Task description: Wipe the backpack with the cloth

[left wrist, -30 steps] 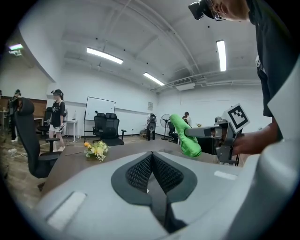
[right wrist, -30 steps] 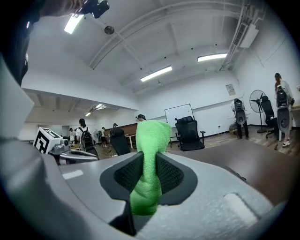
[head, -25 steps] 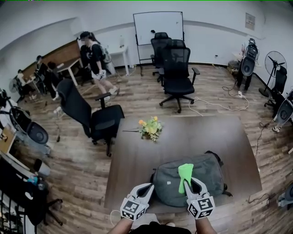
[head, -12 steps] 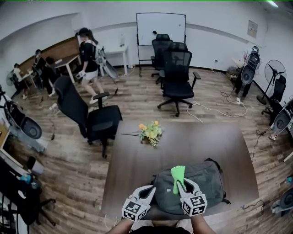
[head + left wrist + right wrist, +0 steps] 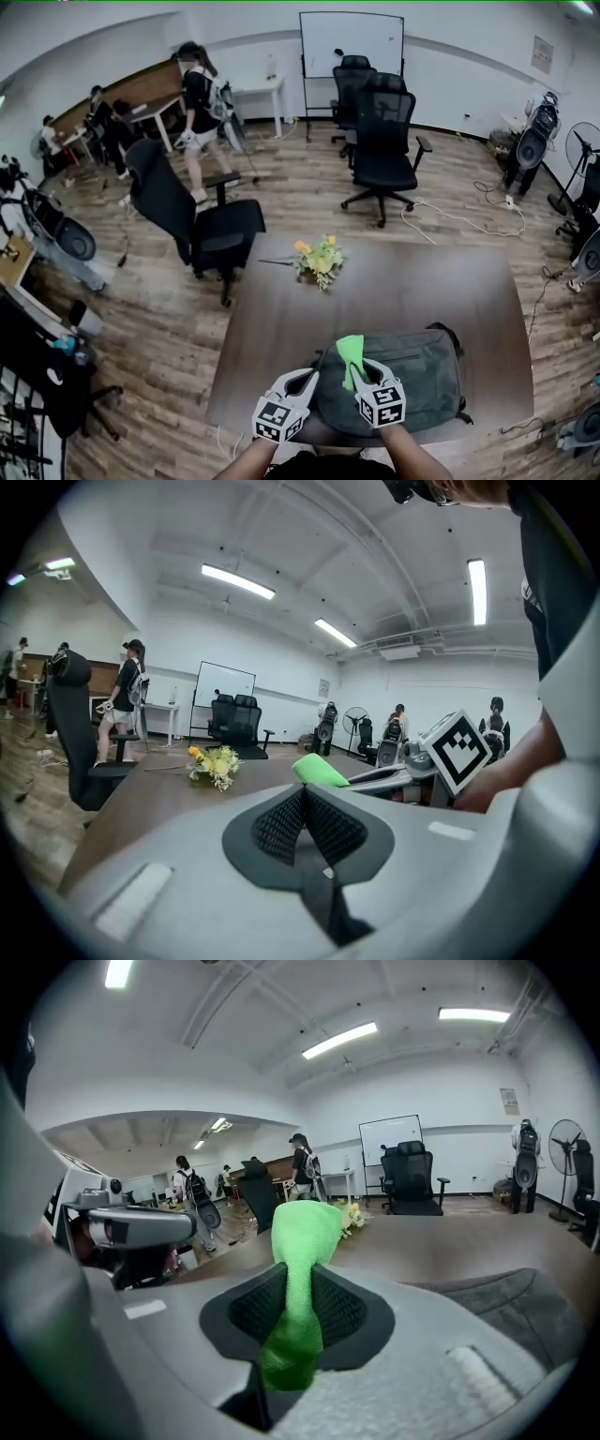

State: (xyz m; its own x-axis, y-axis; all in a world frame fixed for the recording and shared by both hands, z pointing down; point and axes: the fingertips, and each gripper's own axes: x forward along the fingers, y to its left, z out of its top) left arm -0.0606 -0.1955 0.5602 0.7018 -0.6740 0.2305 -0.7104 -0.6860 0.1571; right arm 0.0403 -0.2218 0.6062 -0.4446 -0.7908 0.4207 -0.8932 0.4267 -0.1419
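The right gripper (image 5: 364, 373) is clamping the green cloth (image 5: 350, 351) over the grey backpack (image 5: 422, 375) — lying at 6 o'clock on the table (image 5: 281, 319) — and the left gripper (image 5: 302, 382) is hovering with jaws together, empty, so wiping is apparently only starting.

two matching tools: the left hand-held gripper (image 5: 302, 379) and the right hand-held gripper (image 5: 364, 367). each has a smooth, pale grey moulded shell, a white cube (image 5: 277, 419) printed with black square markers at its rear, and black mesh-textured pads (image 5: 277, 825) lining its jaws. the person wears a black top (image 5: 551, 597).
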